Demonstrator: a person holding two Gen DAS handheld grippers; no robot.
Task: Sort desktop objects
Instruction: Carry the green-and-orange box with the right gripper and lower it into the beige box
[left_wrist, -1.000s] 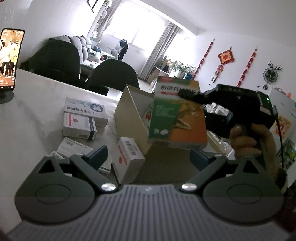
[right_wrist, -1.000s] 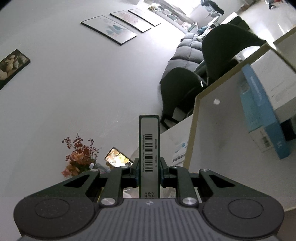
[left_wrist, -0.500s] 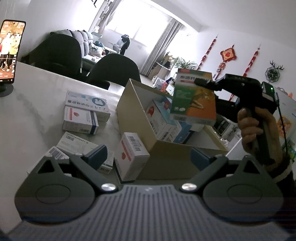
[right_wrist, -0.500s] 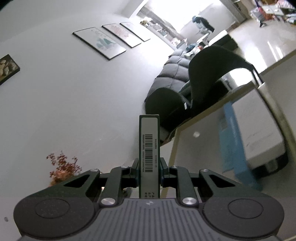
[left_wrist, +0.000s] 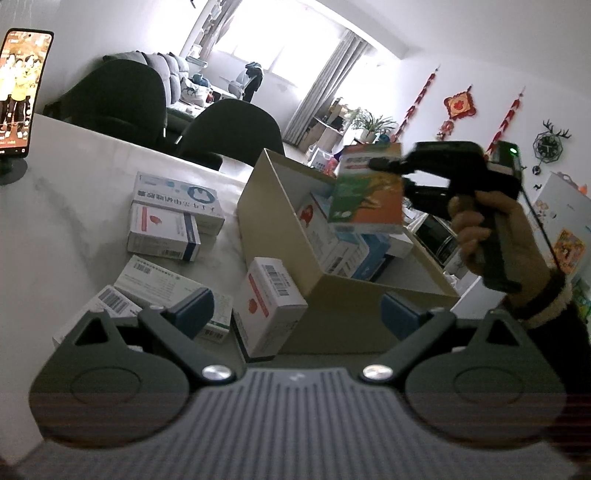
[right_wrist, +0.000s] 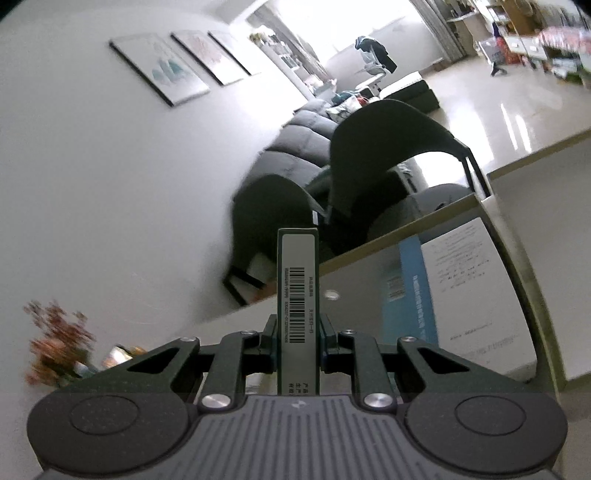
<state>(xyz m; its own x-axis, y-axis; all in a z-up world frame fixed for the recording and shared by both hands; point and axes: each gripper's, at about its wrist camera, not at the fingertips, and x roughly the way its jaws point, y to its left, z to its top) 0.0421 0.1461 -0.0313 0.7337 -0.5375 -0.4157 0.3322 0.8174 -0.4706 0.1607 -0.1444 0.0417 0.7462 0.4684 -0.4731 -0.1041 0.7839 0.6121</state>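
My right gripper (right_wrist: 297, 343) is shut on a green and orange medicine box (left_wrist: 367, 190), whose narrow barcoded edge (right_wrist: 298, 295) stands upright between the pads. In the left wrist view that box hangs over the far right part of the open cardboard box (left_wrist: 273, 221), which holds several medicine boxes. My left gripper (left_wrist: 297, 308) is open and low over the table, with a white and red box (left_wrist: 269, 299) just ahead of it, leaning against the cardboard box's near wall. Other medicine boxes (left_wrist: 166, 229) lie on the marble table to the left.
A phone on a stand (left_wrist: 20, 92) sits at the table's far left. Two dark chairs (left_wrist: 236, 129) stand behind the table. In the right wrist view a blue and white box (right_wrist: 454, 291) lies inside the cardboard box, and a flower arrangement (right_wrist: 55, 343) is at the left.
The right gripper has carried the green and orange box rightward and further away, from in front of the cardboard box to over its far right side. The left gripper has hardly moved.
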